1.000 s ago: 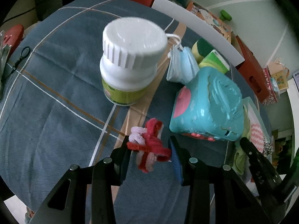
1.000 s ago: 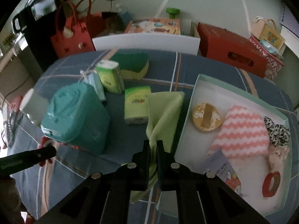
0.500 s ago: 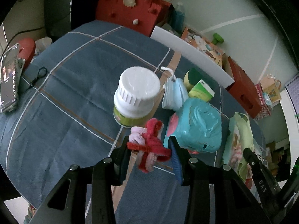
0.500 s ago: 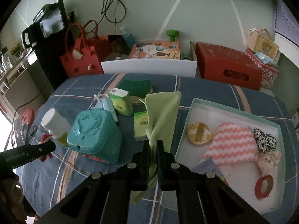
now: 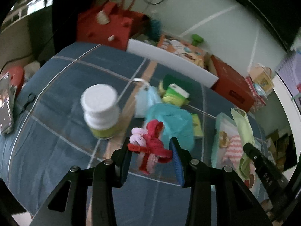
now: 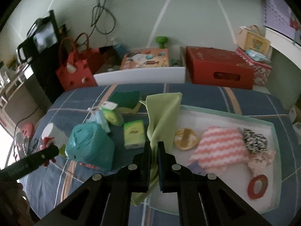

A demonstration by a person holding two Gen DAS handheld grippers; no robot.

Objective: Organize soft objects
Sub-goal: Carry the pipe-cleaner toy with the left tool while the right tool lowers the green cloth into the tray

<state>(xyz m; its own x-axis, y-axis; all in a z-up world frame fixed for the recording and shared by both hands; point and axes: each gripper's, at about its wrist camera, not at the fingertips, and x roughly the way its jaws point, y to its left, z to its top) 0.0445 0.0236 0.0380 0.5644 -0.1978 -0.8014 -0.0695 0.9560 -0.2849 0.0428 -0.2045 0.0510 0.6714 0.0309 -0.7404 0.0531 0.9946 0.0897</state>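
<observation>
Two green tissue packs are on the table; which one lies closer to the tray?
The flat tissue pack, lying face-up just left of the hanging green cloth. The other pack sits farther left, tilted beside the blue face mask.

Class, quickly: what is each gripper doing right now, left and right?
Left gripper: closed on the red-and-pink fuzzy pipe-cleaner toy.
Right gripper: closed on the light green cloth.

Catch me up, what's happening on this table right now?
A person with a gripper in each hand is sorting soft items into the pale green-rimmed white tray. The left gripper is shut on a red and pink fuzzy pipe-cleaner bundle, held above the blue plaid tablecloth. The right gripper is shut on a light green cloth hanging beside the tray's left edge. A pink-and-white zigzag cloth and a leopard-print scrunchie already lie in the tray.
</observation>
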